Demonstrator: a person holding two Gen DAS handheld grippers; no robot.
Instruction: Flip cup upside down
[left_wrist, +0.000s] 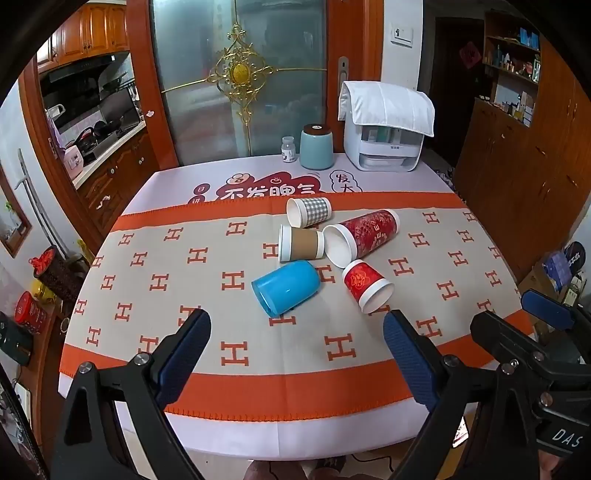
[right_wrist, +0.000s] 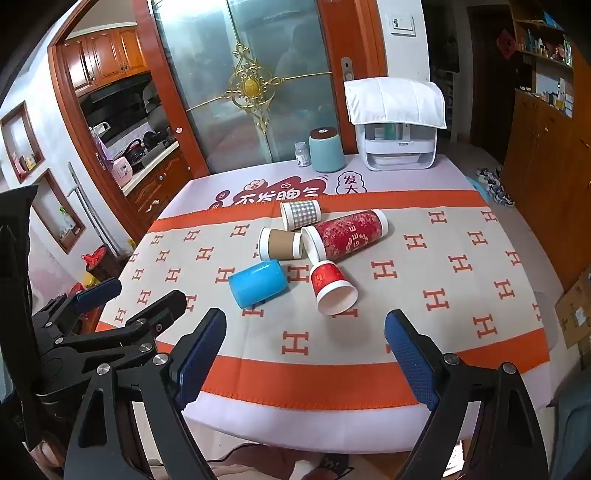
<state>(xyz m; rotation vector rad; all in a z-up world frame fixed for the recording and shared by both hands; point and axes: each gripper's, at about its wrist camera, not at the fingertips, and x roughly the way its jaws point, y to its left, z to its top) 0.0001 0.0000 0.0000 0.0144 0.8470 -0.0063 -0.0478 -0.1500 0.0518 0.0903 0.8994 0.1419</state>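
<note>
— Left wrist view: any cup flipped yet?
— None. Five cups lie on their sides mid-bench, blue cup (left_wrist: 286, 287) nearest. Left gripper (left_wrist: 295, 332) and right gripper (right_wrist: 306, 330) gape wide, empty.

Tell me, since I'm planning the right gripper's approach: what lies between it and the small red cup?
Only bare patterned cloth. In the right wrist view, nothing sits between the open right gripper and the small red cup, which lies on its side, mouth toward the gripper.
</note>
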